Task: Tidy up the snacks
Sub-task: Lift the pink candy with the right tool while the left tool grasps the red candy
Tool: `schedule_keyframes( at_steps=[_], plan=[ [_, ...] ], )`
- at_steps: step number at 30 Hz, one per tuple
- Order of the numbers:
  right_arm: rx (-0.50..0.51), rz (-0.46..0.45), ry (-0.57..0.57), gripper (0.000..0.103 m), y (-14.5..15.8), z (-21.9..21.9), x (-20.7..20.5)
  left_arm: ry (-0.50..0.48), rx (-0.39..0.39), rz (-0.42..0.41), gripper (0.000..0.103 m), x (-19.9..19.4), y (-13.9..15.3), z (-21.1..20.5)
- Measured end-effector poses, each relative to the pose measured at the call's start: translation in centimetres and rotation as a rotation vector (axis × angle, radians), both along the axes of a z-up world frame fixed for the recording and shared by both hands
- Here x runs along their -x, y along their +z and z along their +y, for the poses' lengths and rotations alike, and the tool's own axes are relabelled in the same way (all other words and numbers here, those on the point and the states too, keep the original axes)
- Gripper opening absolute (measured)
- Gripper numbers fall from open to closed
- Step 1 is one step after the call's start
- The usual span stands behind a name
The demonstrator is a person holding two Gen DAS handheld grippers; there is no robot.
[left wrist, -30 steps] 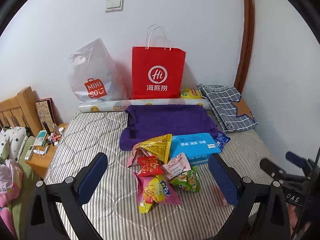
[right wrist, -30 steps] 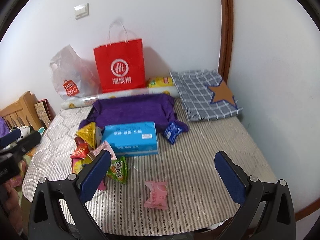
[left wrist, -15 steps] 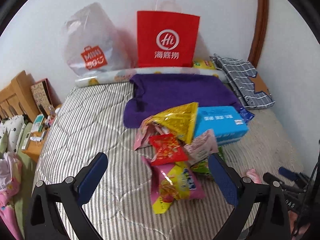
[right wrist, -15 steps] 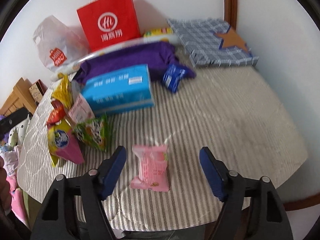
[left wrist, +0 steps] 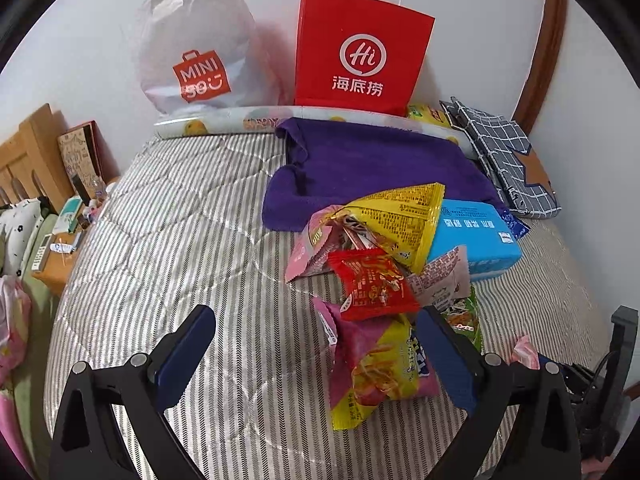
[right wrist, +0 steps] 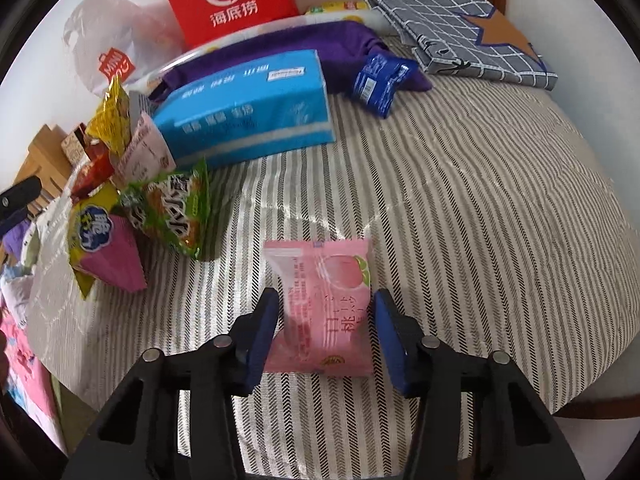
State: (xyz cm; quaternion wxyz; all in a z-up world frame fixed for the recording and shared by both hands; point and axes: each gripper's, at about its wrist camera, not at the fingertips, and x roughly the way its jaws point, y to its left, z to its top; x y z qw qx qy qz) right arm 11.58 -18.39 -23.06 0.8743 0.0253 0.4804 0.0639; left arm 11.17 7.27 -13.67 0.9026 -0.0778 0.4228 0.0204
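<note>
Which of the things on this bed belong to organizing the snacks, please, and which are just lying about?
Job: pink peach snack packet between the right tool; pile of foil snack bags; small blue snack packet.

Lying about: purple towel; blue tissue pack; grey checked cloth.

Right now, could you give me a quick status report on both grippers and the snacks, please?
Right gripper open, straddling pink peach packet, not yet clamped. Left gripper open, empty, above snack pile. Nothing blocking the packet.

White walls (left wrist: 80,32), striped mattress (left wrist: 180,240), wooden headboard (left wrist: 24,152) alongside.
</note>
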Motion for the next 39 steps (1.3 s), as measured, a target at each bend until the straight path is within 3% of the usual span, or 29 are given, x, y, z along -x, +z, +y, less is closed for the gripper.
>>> schedule_keyframes(
  at_steps=[2,19,25,28,32,39],
  plan=[
    [0.023,-0.009,0.006,0.038,0.0,0.2,0.0,-0.004,0.004,0.001,0.101,-0.2,-0.2,0.1],
    [0.003,-0.07,-0.013,0.038,1.5,-1.4,-1.3,-0.052,-0.013,0.069,0.1,-4.7,-1.4,-2.3],
    [0.006,-0.068,-0.022,0.038,1.7,-2.4,-2.4,-0.068,-0.019,0.114,0.089,-6.3,-2.3,-3.0],
    [0.007,-0.07,-0.025,0.038,1.8,-2.8,-2.9,-0.074,-0.008,0.144,0.074,-6.8,-2.7,-3.2],
    [0.009,-0.073,-0.024,0.038,2.1,-3.1,-3.7,-0.074,0.008,0.178,0.045,-7.1,-3.3,-3.3],
    [0.008,-0.08,-0.022,0.038,2.4,-3.0,-4.2,-0.067,0.011,0.172,0.043,-5.9,-2.7,-2.3]
  ],
)
